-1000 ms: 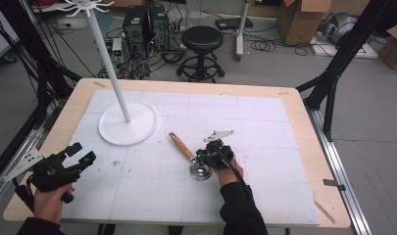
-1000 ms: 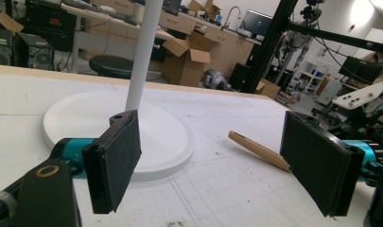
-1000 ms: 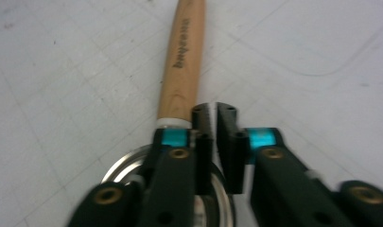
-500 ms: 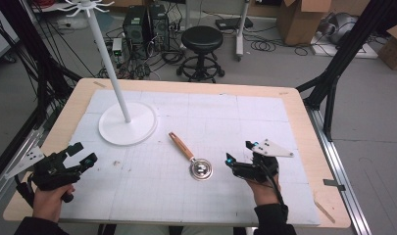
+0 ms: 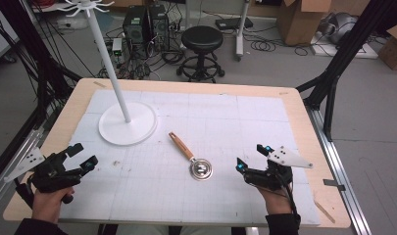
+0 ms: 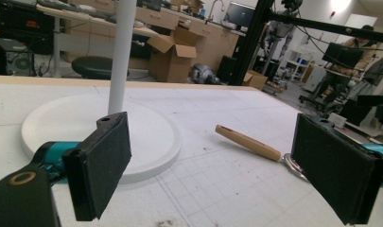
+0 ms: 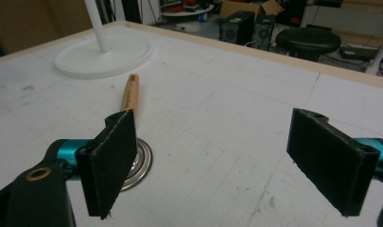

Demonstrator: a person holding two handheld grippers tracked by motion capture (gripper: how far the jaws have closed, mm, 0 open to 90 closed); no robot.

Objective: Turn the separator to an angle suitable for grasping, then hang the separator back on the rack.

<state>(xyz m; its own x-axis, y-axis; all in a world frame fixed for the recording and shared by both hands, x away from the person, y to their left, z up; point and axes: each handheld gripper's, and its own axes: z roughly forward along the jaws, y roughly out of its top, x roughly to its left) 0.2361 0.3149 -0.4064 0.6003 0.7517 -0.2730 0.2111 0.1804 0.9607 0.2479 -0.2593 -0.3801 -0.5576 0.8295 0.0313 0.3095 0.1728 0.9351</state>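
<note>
A spoon [image 5: 188,155] with a wooden handle and a round metal bowl lies flat on the white mat [image 5: 225,122], mid-table, with nothing touching it. My right gripper [image 5: 251,157] hovers to its right near the front edge. Its jaws have just been opening and nothing is between them. The right gripper view looks past my right gripper [image 7: 227,161] to the spoon [image 7: 129,97] on the left. My left gripper [image 5: 85,154] sits at the front left; its jaws have just been opening and hold nothing. Between the jaws of my left gripper [image 6: 217,170] the spoon handle [image 6: 248,142] lies farther off.
A white stand with a round base [image 5: 127,128] and a tall pole [image 5: 110,63] stands at the back left of the mat. The wooden table rim [image 5: 304,117] frames the mat. Beyond the table are a black stool [image 5: 202,39], cardboard boxes and black frame struts.
My right gripper has let go of the spoon's bowl end, opened and moved right, away from it. The spoon stays where it lay. My left gripper has not moved.
</note>
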